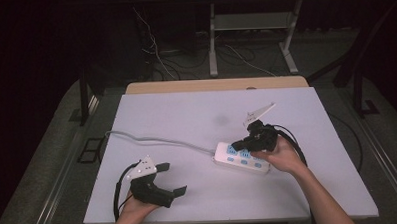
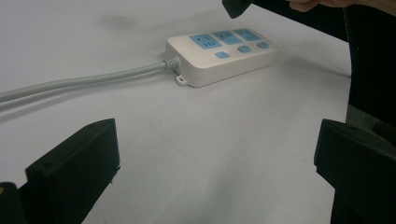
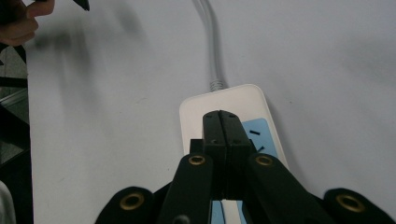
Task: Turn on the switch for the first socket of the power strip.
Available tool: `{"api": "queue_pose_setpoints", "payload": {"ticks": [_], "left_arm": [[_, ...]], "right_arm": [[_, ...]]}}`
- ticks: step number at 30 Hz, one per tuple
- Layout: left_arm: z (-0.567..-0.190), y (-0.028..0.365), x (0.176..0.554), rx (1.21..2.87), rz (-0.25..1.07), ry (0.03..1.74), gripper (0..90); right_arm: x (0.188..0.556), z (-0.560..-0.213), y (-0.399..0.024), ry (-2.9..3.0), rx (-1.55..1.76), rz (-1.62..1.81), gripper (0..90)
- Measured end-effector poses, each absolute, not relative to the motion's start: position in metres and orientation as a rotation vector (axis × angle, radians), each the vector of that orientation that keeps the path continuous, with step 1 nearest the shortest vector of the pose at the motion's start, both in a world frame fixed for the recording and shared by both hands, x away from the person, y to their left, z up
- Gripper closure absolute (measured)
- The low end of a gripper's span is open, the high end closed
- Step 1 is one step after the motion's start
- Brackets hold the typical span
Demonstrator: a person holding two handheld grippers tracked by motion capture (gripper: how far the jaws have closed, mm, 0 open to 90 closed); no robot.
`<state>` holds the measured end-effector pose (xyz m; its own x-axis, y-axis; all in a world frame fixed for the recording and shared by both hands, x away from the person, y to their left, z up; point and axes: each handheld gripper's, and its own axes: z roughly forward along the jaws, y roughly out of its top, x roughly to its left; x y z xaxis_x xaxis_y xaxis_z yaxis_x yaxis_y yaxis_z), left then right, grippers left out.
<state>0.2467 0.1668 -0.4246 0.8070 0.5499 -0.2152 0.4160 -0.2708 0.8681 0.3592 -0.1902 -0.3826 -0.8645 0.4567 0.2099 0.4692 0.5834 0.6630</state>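
Right gripper (image 1: pixel 241 143) sits over the power strip (image 1: pixel 240 158), jaws pressed together with nothing between them — the tips come down on the strip's top face near the cord end, at or just beside the first blue socket (image 3: pixel 261 135). Looks like a press on the strip, possibly aimed at one of the small blue buttons (image 2: pixel 222 54); can't tell from these views whether the tips actually touch or whether anything has been switched. No plug in any socket.

Left gripper (image 1: pixel 173 179) rests low near the front edge of the table (image 1: pixel 186 112), well apart from the strip, jaws spread wide and empty. It points toward the strip but isn't engaged.

Progress, as a judgement: approach done, contact at best just made — the press itself and the retreat are left.

Strip location: right of table centre, flat on the white surface, sockets up. Long axis runs roughly left-right across the table, slightly skewed — cord end points left, far end toward the person's right hand (image 1: pixel 283 156). Grey cord (image 1: pixel 157 139) trails off the left end toward the table's left edge.
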Motion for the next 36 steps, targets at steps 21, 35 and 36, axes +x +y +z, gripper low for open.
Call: {"api": "queue_pose_setpoints", "payload": {"ticks": [21,35,36], "left_arm": [[-0.424,0.167,0.246,1.895,0.152,0.734,0.0],[-0.424,0.168,0.246,1.888,0.151,0.737,0.0],[-0.424,0.168,0.246,1.887,0.151,0.737,0.0]], "right_arm": [[0.351,-0.356,-0.240,-2.765,-0.948,-1.242,89.9],[0.340,-0.353,-0.270,-2.736,-1.181,-1.246,20.3],[0.338,-0.354,-0.272,-2.732,-1.197,-1.250,15.7]]}}
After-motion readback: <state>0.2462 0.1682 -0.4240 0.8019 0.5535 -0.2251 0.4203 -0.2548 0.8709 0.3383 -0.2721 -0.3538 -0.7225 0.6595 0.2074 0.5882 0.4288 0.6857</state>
